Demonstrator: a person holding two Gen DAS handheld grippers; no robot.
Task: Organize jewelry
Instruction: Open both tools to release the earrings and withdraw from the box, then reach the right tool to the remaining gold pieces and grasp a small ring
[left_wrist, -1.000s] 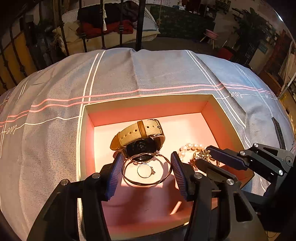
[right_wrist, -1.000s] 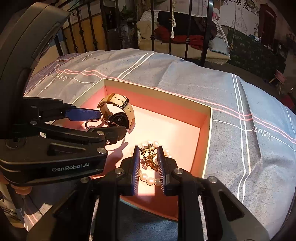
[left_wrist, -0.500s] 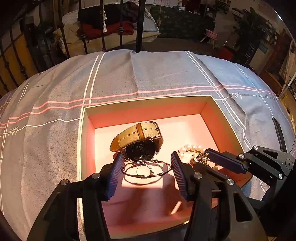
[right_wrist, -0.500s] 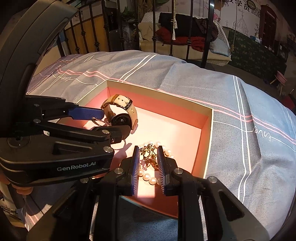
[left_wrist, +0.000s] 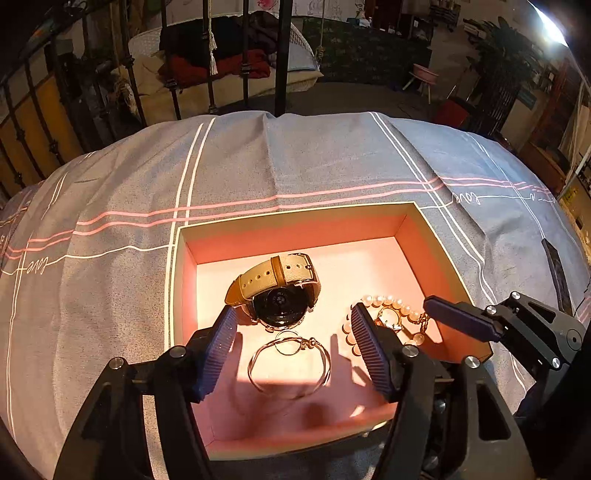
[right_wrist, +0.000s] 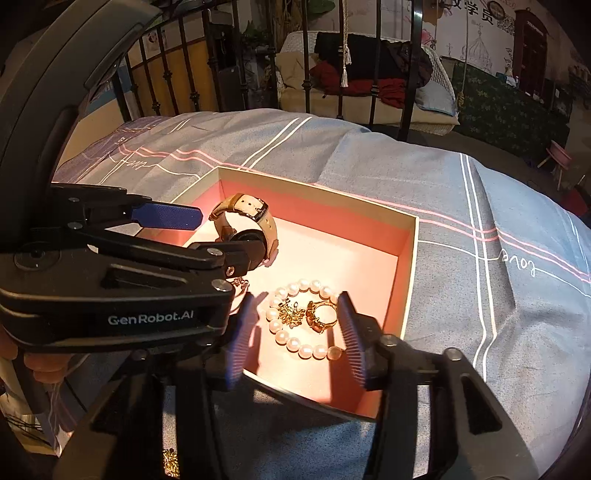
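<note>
A pink-lined open box (left_wrist: 295, 221) (right_wrist: 410, 258) sits on the grey bedspread. In it lie a tan-strap watch (left_wrist: 277, 288) (right_wrist: 247, 221), a thin metal bangle (left_wrist: 290, 363), a pearl bracelet (right_wrist: 295, 339) (left_wrist: 388, 301), a gold ring (right_wrist: 321, 314) and a gold charm (right_wrist: 291, 312). My left gripper (left_wrist: 291, 350) is open and empty above the bangle. My right gripper (right_wrist: 295, 336) is open and empty, its fingers on either side of the pearl bracelet, ring and charm.
The grey striped bedspread (left_wrist: 295, 158) surrounds the box. A black metal bed rail (left_wrist: 280, 55) stands at the far edge. A small gold piece (right_wrist: 170, 461) lies on the cover near my right gripper's base. The left gripper's body (right_wrist: 110, 280) crowds the box's left side.
Both grippers have opened wider and pulled back a little. The bangle lies free on the box floor. The ring and charm have been let go inside the pearl bracelet.
</note>
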